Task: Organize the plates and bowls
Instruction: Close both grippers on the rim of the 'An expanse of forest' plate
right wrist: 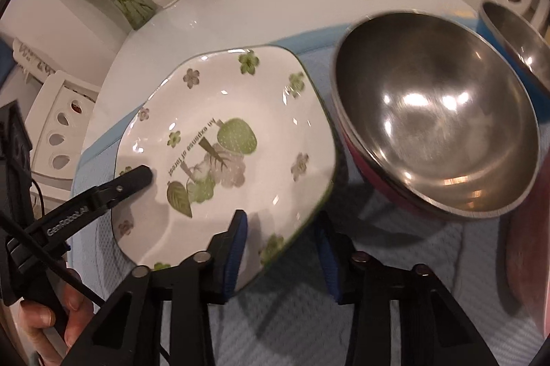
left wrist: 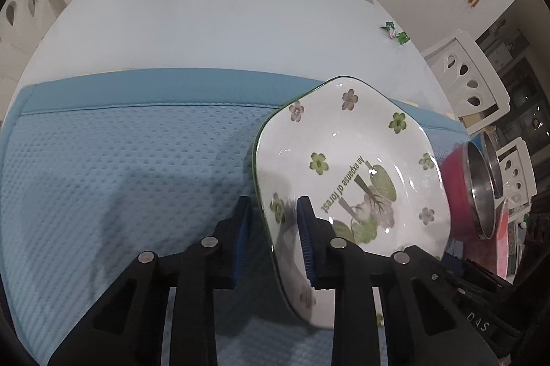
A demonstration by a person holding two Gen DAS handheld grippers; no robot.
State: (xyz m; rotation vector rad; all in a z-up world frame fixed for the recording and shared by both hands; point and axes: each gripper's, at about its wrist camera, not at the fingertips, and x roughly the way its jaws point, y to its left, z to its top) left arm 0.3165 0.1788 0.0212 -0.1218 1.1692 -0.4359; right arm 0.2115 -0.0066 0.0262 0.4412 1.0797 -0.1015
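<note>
1. My left claw (left wrist: pixel 275 238) pinches the plate's (left wrist: pixel 347 166) left rim.
2. My right claw (right wrist: pixel 282 249) straddles its right rim; grip unclear.
3. The plate tilts over the mat (left wrist: pixel 120 159), beside the bowl (right wrist: pixel 440 111).

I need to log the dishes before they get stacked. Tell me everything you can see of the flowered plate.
The flowered plate is glossy white, ceramic by its look, a rounded square with a thin dark green rim, small green and mauve flowers, leafy trees and the words "An expanse of forest". It is empty, looks clean and sits tilted over the blue mesh mat. The left tongs straddle one rim, the right tongs the opposite rim. A steel-lined red bowl sits close beside it.
</note>
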